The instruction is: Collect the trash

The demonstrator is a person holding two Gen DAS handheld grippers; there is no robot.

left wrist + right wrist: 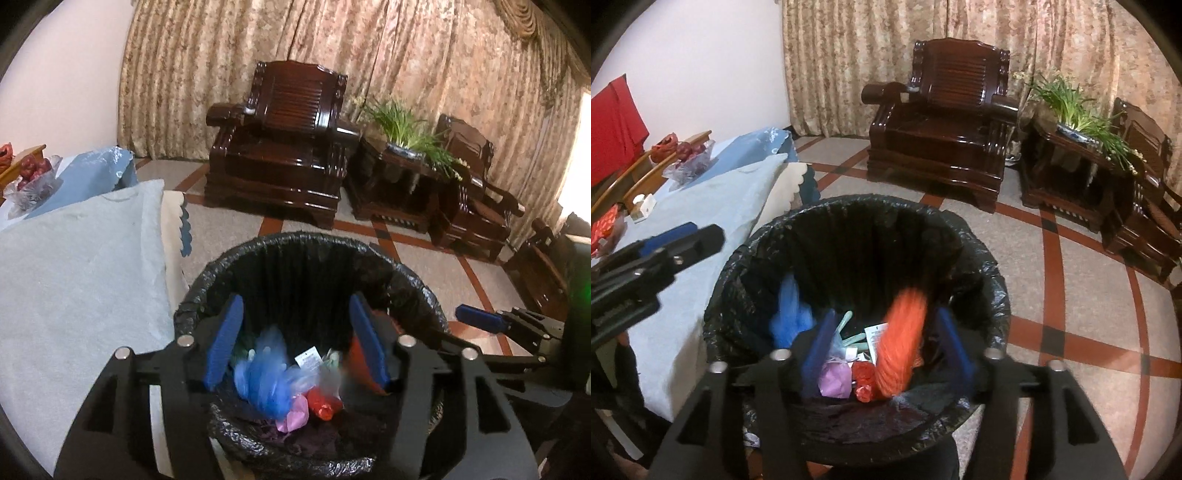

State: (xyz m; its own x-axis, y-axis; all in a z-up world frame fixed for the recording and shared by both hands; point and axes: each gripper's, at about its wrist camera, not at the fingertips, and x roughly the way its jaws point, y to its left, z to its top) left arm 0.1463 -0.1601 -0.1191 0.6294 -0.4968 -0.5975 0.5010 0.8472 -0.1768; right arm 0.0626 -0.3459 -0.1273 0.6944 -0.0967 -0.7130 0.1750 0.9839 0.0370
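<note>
Left wrist view: your left gripper (pixel 295 338) hangs over the bin (pixel 417 291) with jaws spread wide, grasping nothing. A blue bag (pixel 264 373), blurred, lies among the trash inside, toward the bin's table-side wall.

Right wrist view: your right gripper (pixel 886 354) is likewise released above the bin (pixel 993 295). A blurred orange bag (pixel 901 343) sits between its fingers, untouched, near the bin's right wall.

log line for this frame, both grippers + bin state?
left gripper: open, over bin | right gripper: open, over bin | orange item: blurred, between right fingers | bin: black liner, holds mixed trash
</note>
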